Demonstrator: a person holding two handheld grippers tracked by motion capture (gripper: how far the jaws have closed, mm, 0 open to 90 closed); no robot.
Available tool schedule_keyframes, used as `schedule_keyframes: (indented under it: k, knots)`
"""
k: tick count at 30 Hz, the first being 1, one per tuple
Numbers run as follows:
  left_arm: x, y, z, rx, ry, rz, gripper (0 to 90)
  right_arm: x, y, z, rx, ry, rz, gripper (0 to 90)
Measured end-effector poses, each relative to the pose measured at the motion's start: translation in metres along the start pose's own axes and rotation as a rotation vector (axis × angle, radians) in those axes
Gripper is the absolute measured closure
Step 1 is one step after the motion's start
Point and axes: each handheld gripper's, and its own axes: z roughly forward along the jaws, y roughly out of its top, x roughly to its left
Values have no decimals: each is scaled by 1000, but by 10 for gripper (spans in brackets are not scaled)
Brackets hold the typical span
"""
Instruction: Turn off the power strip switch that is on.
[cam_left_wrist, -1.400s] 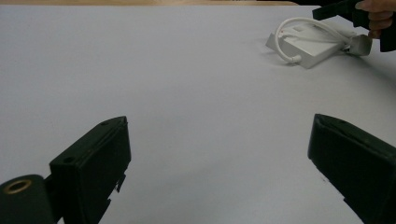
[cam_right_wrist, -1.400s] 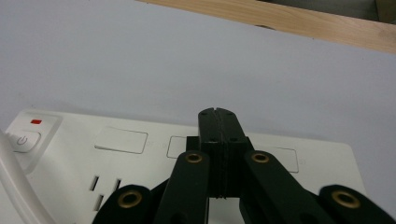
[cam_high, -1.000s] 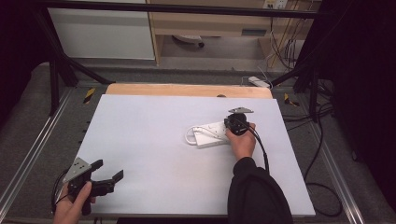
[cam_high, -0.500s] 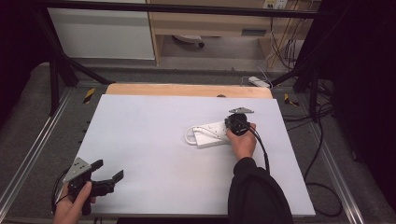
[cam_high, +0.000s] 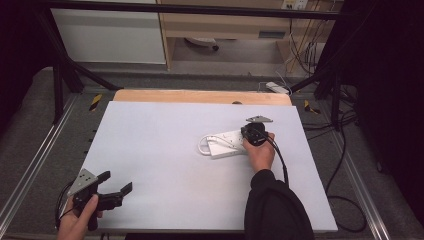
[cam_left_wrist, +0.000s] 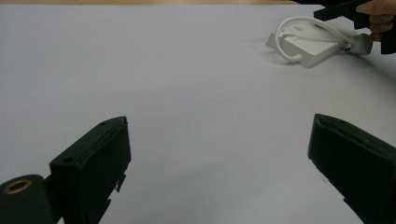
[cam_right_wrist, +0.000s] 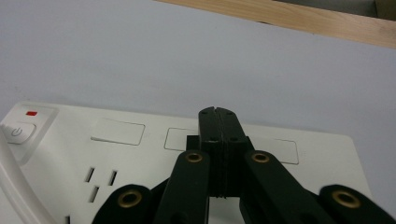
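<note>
A white power strip (cam_high: 225, 144) lies flat right of the table's middle, its white cord (cam_high: 202, 146) looped at its left end. My right gripper (cam_high: 250, 134) hovers over the strip's right part with the jaws pressed together and nothing between them. In the right gripper view the closed tips (cam_right_wrist: 215, 112) sit just above the strip (cam_right_wrist: 116, 158), past its covered sockets, and the strip's power button (cam_right_wrist: 17, 131) is at the far left. At the table's front left corner my left gripper (cam_high: 117, 181) is held wide open and empty, aimed across the bare surface toward the strip (cam_left_wrist: 310, 44).
A white sheet covers the table (cam_high: 165, 150), with a wooden strip (cam_high: 200, 96) along its far edge. Metal rails run along both sides. Another white power strip (cam_high: 276, 87) and black cables lie on the floor at the back right.
</note>
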Motion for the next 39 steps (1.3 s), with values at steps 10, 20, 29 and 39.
schedule_keyframes:
  k: [10,20,29,39]
  knots:
    - [0,0,0,2,1,1,60,0,0,0,1,-1,4,900]
    - [0,0,0,-1,0,1,59,1,1,1,3,-4,4,900]
    - [0,0,0,2,-1,5,59,1,0,1,3,-7,4,900]
    - [0,0,0,4,2,0,59,2,1,2,20,-18,4,900]
